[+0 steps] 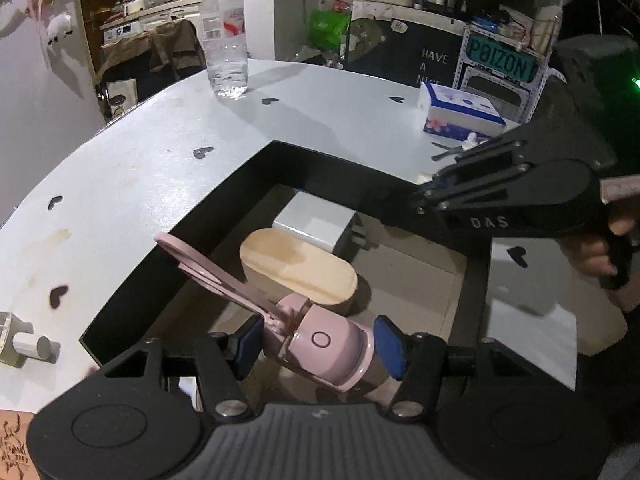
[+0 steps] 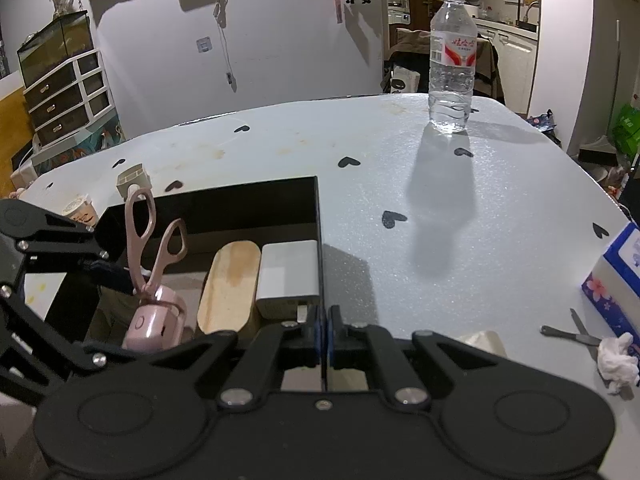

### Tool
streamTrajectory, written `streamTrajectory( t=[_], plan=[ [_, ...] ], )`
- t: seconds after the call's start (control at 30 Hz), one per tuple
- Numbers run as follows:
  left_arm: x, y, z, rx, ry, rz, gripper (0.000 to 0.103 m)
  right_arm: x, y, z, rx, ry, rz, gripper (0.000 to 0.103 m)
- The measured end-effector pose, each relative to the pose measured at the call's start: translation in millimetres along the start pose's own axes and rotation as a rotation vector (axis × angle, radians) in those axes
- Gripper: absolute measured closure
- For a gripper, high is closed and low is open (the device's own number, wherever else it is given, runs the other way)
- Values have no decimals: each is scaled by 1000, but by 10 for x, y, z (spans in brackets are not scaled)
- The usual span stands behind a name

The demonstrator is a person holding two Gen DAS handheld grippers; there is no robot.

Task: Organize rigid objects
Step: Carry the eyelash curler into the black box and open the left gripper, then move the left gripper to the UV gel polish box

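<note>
On the heart-dotted table (image 2: 400, 168), the black box (image 1: 224, 196) holds a wooden block (image 1: 300, 264) and white adapter (image 1: 316, 218). The left gripper (image 1: 316, 346) clamps the pink curler (image 1: 320, 344) at six o'clock; lower it gently beside the block. The right gripper (image 2: 324, 332) is closed on the box wall at three o'clock.

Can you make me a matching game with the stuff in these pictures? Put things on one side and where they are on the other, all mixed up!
Things:
1. pink eyelash curler
2. water bottle
3. wooden block
4. small scissors

Places:
A. standing upright on the table, far from the box
B. lying inside the black box, next to a white charger
C. between the blue pads of the left hand-held gripper, over the box
D. flat on the table beside a crumpled tissue

Pairs: 1-C, 2-A, 3-B, 4-D
</note>
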State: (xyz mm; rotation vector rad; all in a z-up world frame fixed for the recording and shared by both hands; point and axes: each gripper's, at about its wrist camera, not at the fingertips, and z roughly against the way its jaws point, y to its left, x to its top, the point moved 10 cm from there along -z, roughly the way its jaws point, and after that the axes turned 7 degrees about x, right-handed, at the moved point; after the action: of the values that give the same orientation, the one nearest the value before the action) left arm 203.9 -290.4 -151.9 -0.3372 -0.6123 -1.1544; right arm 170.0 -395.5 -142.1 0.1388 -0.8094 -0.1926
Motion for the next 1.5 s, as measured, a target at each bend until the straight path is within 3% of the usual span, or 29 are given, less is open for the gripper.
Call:
streamTrajectory(
  t=[0.03,0.13,0.5,0.9,1.27,1.5],
  plan=[
    [4,3,-17,-3,5,9,39,0,1,1,0,0,-1,99],
    [12,16,-16,19,17,16,17,0,3,-4,-1,2,2,99],
    [82,-16,151,-24,32,121,15,12,6,-30,-11,10,6,99],
    [82,-62,642,-21,-56,150,2,9,6,-57,-19,17,9,99],
    [-299,629,1161,188,-128,355,0,11,4,-58,-20,19,12,99],
    [-787,1345,1273,389,-103,568,0,10,6,-59,-19,19,11,99]
  ],
)
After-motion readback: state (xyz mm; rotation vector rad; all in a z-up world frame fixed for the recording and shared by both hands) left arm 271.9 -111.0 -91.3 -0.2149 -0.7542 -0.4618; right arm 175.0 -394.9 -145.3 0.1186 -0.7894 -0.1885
